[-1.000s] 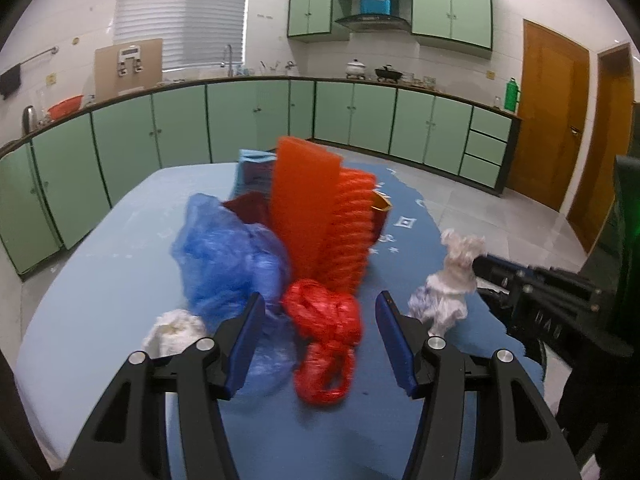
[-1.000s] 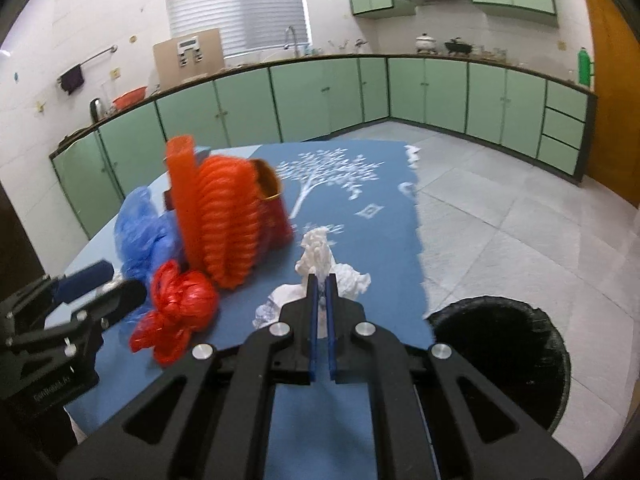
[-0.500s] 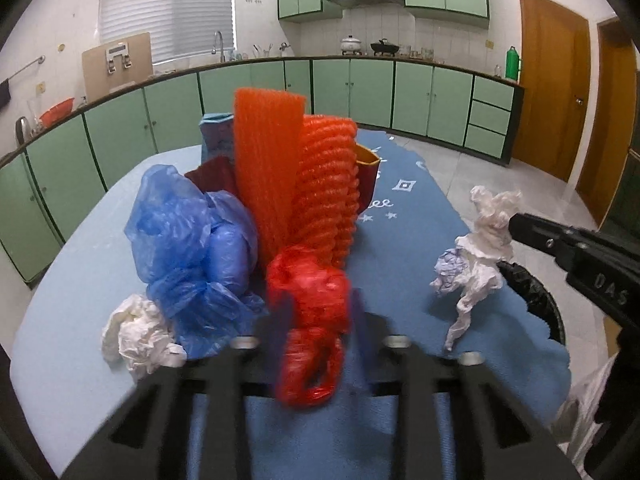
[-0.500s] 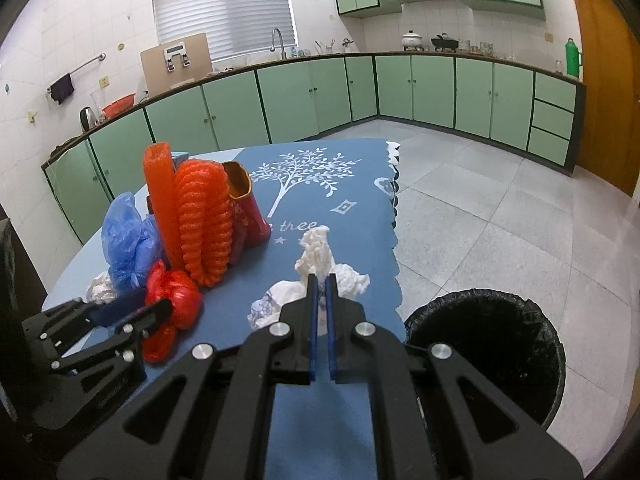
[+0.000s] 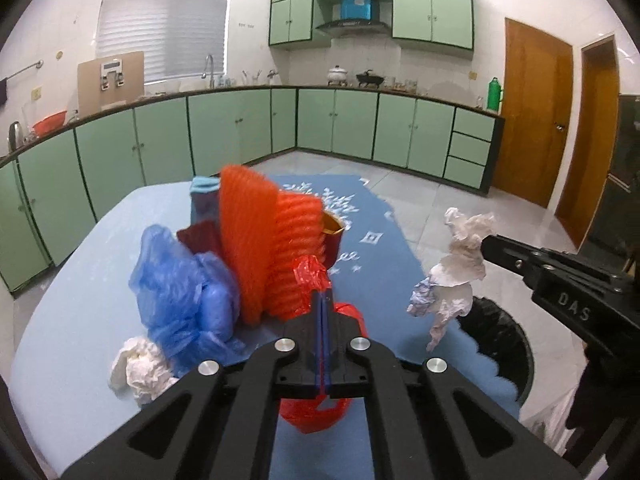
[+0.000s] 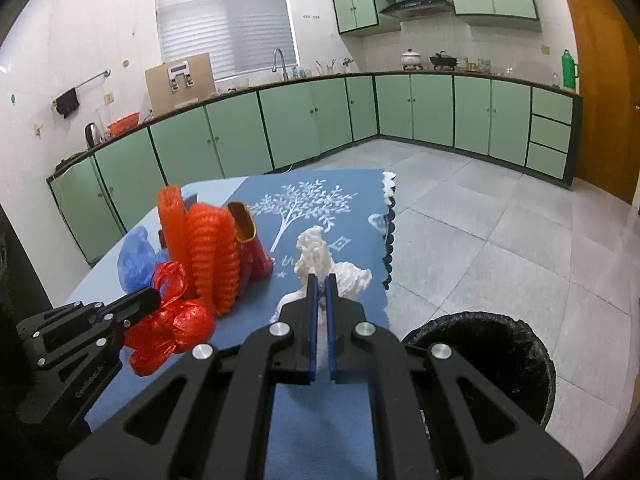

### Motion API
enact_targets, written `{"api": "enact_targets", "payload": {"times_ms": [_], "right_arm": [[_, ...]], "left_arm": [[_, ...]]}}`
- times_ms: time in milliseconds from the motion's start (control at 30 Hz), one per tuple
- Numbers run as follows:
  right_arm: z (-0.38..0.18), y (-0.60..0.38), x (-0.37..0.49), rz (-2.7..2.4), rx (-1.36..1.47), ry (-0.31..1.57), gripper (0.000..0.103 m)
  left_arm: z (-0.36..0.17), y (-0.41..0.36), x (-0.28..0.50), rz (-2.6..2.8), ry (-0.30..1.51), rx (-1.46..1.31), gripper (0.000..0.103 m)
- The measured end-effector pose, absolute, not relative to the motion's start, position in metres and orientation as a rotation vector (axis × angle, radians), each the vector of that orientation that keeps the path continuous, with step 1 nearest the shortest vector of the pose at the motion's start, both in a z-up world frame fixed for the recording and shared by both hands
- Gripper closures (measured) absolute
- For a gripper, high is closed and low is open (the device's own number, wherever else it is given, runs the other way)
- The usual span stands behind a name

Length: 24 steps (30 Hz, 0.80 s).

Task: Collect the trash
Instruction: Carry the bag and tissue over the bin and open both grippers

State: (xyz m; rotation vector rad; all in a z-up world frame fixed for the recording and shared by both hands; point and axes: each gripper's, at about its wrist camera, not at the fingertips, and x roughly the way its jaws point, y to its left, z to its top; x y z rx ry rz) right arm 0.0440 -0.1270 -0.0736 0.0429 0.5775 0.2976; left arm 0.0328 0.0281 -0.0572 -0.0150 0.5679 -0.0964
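My left gripper (image 5: 324,296) is shut on a red plastic bag (image 5: 316,412) and holds it above the table; it also shows in the right wrist view (image 6: 168,328). My right gripper (image 6: 320,280) is shut on a crumpled white tissue (image 6: 320,256), lifted off the table, seen in the left wrist view (image 5: 460,268) too. A black-lined trash bin (image 6: 480,344) stands on the floor at the table's right edge. A blue plastic bag (image 5: 180,292), orange foam netting (image 5: 272,248) and another white tissue wad (image 5: 140,368) lie on the table.
The table has a blue cloth (image 6: 320,200) with a white tree print. A red carton with a gold rim (image 5: 332,240) and a blue box (image 5: 204,196) stand behind the netting. Green cabinets line the walls; tiled floor lies to the right.
My left gripper closed on the red bag and lifted it. My right gripper raised the white tissue off the table and moved it toward the bin.
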Motion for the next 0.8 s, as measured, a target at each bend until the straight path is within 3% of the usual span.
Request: {"api": "enact_targets", "payload": {"times_ms": [400, 800], "right_arm": [[-0.059, -0.172, 0.038, 0.194, 0.073, 0.542, 0.100], [-0.058, -0.243, 0.039, 0.033, 0.083, 0.528, 0.100]], "left_arm": [[-0.034, -0.005, 0.048, -0.216, 0.513, -0.012, 0.103], [-0.030, -0.089, 0.088, -0.406, 0.495, -0.002, 0.103]]}}
